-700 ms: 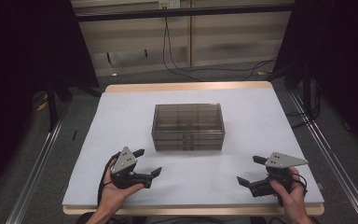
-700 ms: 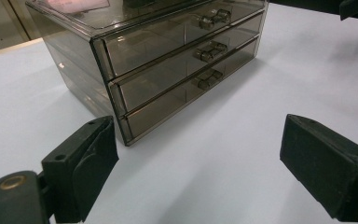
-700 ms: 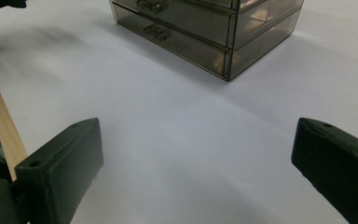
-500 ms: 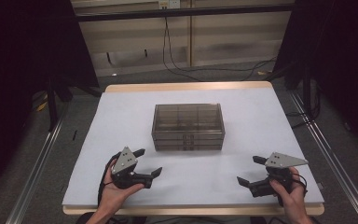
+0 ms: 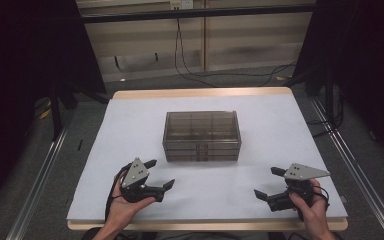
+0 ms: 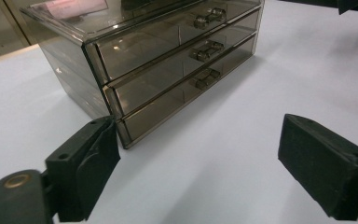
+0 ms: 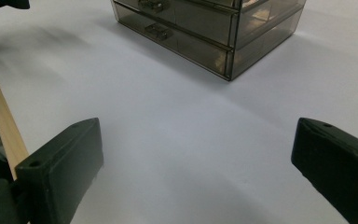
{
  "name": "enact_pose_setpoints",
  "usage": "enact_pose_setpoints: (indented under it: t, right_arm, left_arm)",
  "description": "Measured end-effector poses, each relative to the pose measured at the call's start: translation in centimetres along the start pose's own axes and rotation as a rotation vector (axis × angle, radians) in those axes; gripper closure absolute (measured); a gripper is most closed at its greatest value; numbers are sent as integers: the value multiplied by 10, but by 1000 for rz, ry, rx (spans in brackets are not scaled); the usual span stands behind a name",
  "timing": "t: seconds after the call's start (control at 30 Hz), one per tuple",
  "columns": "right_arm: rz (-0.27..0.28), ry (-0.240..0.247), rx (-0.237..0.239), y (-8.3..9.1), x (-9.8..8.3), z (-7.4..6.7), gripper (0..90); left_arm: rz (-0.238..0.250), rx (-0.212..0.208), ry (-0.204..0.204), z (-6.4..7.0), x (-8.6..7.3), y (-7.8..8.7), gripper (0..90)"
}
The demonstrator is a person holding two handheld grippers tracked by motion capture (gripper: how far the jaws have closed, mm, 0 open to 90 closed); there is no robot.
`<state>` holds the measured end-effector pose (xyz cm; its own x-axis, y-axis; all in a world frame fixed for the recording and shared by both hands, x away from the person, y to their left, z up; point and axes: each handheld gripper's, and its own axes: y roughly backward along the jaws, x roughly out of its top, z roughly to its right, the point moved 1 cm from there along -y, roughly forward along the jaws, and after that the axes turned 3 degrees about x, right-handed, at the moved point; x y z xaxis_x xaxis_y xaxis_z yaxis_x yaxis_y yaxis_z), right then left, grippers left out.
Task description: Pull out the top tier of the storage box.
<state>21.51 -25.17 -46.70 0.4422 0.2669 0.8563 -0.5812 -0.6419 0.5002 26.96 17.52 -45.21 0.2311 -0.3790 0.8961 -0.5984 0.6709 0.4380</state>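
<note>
A smoky transparent drawer box with three shut drawers stands mid-table on the white sheet. Its small handles face the person. My left gripper rests near the front left of the table, open, nothing between its jaws, aimed toward the box's front left corner. At the front right my right gripper is held open and empty, pointing left toward the box.
The wooden table edge runs close by the right gripper's left jaw. Cables lie on the floor beyond the table. Metal rails flank both sides.
</note>
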Motion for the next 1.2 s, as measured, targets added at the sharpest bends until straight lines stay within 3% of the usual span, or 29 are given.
enact_pose_setpoints:
  t: [0.23, 0.43, 0.47, 0.67, 0.77, 0.97, 1.07, 1.2]
  right_arm:
    - [-3, 2, -1, 0, 0, -1, 22]
    - [-4, 2, 0, 0, 0, -1, 22]
    - [-4, 3, 0, 0, 0, -1, 22]
    - [-4, 2, 0, 0, 0, -1, 22]
    - [-3, 2, 0, 0, 0, -1, 22]
    - [-2, 1, -2, 0, 0, 0, 22]
    - [-1, 0, -3, 0, 0, 0, 21]
    - [-2, 2, -2, 0, 0, 0, 21]
  left_arm:
    - [20, -5, -2, 5, 3, -2, 142]
    - [33, 8, -56, 8, 5, -4, 165]
    - [31, 15, -86, 9, 6, -4, 165]
    - [54, 18, -118, 11, 9, -6, 165]
    - [68, 35, -165, 13, 11, -6, 172]
    - [86, 16, -212, 17, 17, -7, 172]
    - [86, 20, -224, 18, 19, -8, 170]
    - [85, 37, -275, 20, 23, -12, 164]
